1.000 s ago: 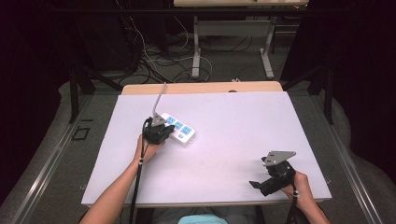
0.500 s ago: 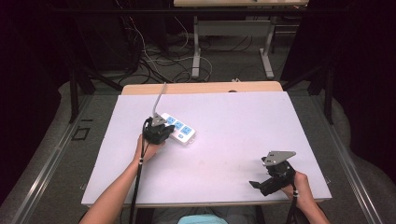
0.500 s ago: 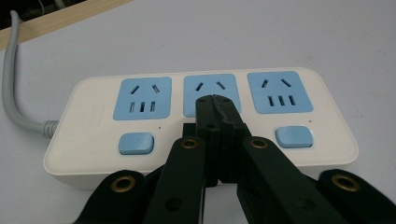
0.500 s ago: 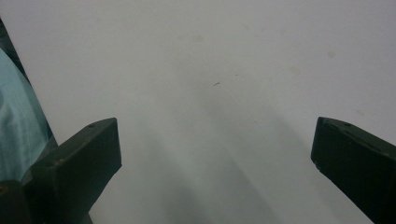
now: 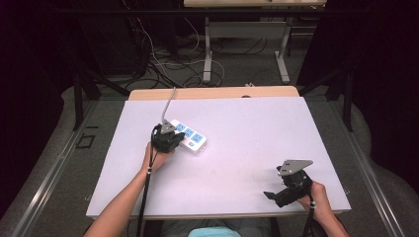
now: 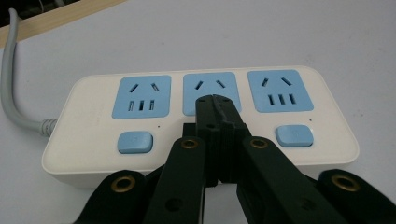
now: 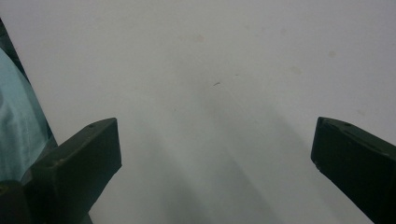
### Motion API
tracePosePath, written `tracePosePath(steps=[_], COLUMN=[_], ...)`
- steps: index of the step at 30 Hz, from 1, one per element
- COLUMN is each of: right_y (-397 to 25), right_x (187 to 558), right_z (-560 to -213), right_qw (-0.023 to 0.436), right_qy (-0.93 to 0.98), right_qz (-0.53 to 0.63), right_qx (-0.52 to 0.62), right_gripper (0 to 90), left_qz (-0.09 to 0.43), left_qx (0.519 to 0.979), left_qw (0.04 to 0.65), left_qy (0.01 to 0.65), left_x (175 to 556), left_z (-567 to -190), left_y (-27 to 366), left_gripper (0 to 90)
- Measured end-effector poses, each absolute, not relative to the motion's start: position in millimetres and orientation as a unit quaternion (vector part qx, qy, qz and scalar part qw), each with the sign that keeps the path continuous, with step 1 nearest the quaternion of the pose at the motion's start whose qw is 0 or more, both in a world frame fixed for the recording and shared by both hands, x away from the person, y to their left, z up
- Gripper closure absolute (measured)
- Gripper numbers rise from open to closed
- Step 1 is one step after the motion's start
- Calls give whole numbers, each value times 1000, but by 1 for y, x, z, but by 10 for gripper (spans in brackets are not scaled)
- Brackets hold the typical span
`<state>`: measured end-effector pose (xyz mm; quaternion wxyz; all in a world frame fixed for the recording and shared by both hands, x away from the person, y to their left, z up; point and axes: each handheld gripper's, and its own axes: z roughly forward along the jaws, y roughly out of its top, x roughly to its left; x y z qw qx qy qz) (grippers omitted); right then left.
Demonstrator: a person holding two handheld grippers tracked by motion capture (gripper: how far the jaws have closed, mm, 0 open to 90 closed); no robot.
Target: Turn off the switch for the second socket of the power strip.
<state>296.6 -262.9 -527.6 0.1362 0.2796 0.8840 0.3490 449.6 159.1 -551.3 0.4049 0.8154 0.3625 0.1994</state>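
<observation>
My left gripper (image 5: 170, 139) sits at about ten o'clock on the white table (image 5: 247, 148), its jaws pressed together with nothing between them. In the left gripper view the gripper (image 6: 215, 103) has its closed tips lying over the lower edge of the middle blue socket (image 6: 211, 88) of a cream power strip (image 6: 93, 121), and I cannot tell whether they touch it. The strip has three blue sockets in a row, and a blue switch (image 6: 135, 142) shows below the one at nine o'clock, another switch (image 6: 293, 135) below the one at three o'clock. Its grey cord (image 6: 14, 102) leaves the end at nine o'clock and curves away toward twelve. In the high view the power strip (image 5: 190, 137) lies just beside my left hand (image 5: 155, 157). My right gripper (image 5: 281, 192) rests well apart from it, at about five o'clock near the table's front edge, held in my right hand (image 5: 318, 200). In the right gripper view its jaws stand wide apart over bare table (image 7: 219, 70), gripping nothing.
</observation>
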Motion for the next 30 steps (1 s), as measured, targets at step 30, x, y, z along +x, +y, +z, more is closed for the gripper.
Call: tracePosePath(steps=[30], right_y=[-263], right_x=[297], right_z=[-528], right_qw=[135], right_qy=[885], right_qz=[349], right_qx=[276], right_gripper=[12], left_qz=[202], left_qx=[815], left_qw=[405], left_qy=[361], left_x=[449], left_z=[-551], left_y=[158], left_gripper=[900])
